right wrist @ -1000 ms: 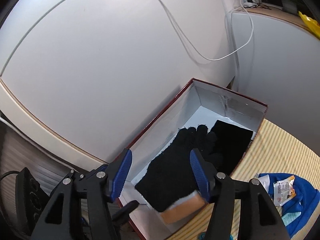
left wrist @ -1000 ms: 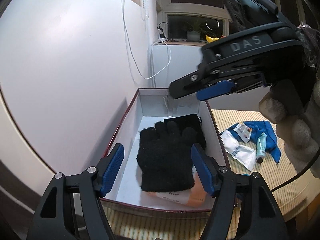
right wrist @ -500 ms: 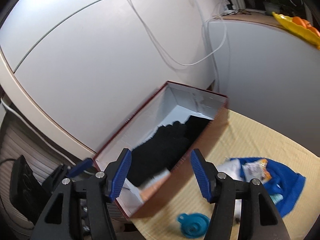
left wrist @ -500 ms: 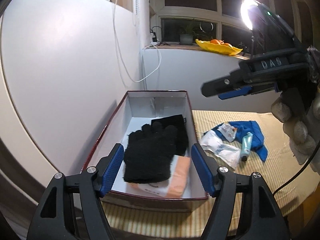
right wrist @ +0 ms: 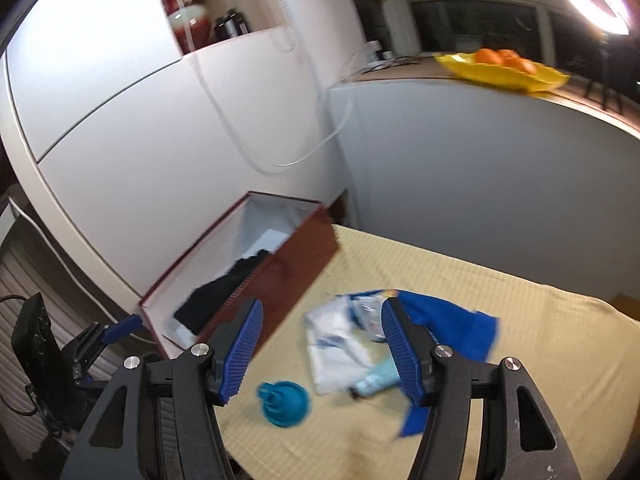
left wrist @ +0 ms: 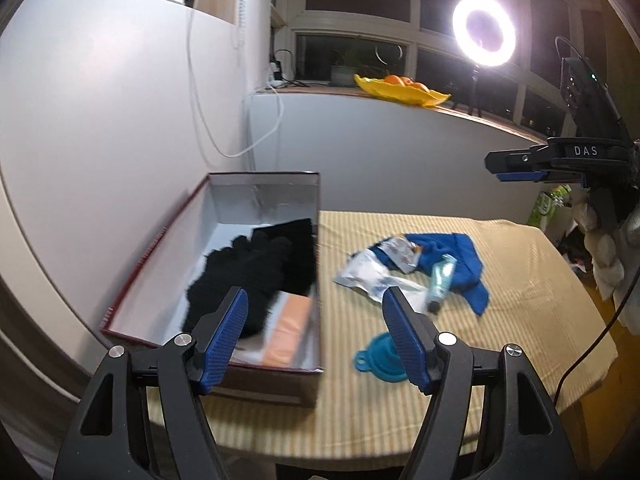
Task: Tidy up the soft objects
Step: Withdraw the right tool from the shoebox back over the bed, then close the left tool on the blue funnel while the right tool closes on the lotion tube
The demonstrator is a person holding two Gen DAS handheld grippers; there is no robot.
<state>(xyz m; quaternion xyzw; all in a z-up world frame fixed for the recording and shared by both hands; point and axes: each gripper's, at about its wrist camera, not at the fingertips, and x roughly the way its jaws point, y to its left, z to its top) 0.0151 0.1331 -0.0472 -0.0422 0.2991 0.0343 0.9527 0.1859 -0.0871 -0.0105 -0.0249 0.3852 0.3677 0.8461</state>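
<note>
A black glove (left wrist: 248, 272) lies on other dark fabric inside the open red-brown box (left wrist: 160, 240), over a peach packet (left wrist: 292, 316). A blue cloth (left wrist: 460, 256) sits crumpled on the yellow striped mat, partly under white packets (left wrist: 368, 276) and a small tube (left wrist: 440, 280). My left gripper (left wrist: 314, 336) is open and empty, hovering before the box's near right corner. My right gripper (right wrist: 320, 348) is open and empty above the packets (right wrist: 336, 340), with the blue cloth (right wrist: 448, 324) behind its right finger. The box (right wrist: 288, 264) lies to its left.
A teal funnel (left wrist: 384, 356) lies on the mat near the front. A ring light (left wrist: 484, 32) and a yellow dish of oranges (left wrist: 400, 88) stand on the sill behind. White wall panels run along the left. The table edge (left wrist: 580, 396) falls off at the right.
Both grippers have drawn back from the box. The right one swung right, from over the glove to over the packets and blue cloth. The glove stays in the box.
</note>
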